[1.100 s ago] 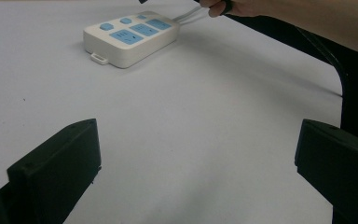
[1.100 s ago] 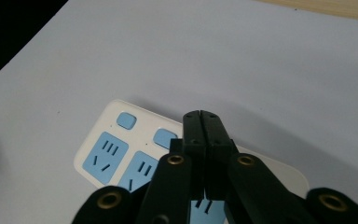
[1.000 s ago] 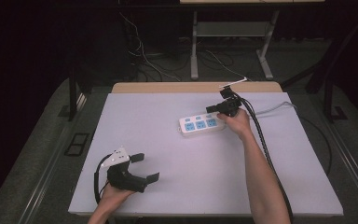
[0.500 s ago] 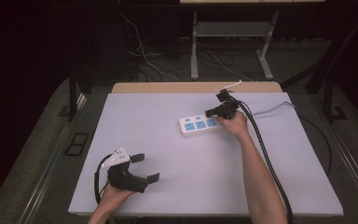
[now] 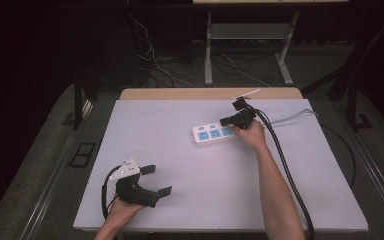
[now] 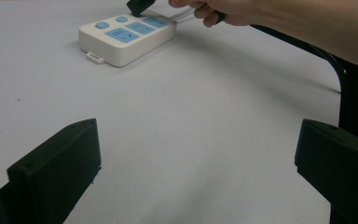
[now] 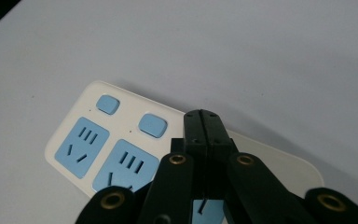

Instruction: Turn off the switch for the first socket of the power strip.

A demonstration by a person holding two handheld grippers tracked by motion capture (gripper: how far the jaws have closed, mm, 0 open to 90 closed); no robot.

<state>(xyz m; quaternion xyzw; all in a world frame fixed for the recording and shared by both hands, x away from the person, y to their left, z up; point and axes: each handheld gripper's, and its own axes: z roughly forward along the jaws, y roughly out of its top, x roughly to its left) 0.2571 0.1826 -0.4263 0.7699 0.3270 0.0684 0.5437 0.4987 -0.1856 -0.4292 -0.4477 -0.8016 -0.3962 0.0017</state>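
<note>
Two grippers barely moved: right gripper (image 7: 203, 116) stays pinched together, empty, tip poised over the power strip (image 5: 215, 134) buttons at the table's (image 5: 280, 200) far middle, likely about to press a switch; left gripper (image 5: 156, 180) idles spread wide.

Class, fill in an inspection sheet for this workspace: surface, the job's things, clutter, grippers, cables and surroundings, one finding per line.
Surface: table with a plain pale top, wooden far edge.
Job's things: white power strip with blue sockets and buttons, lying flat toward the far right.
Clutter: nothing seen.
Grippers: left gripper open, near front left corner; right gripper shut, fingers over the strip's buttons.
Cables: strip's grey lead runs right; black cable trails from right gripper.
Surroundings: dark floor, loose wires, table frame behind.
</note>
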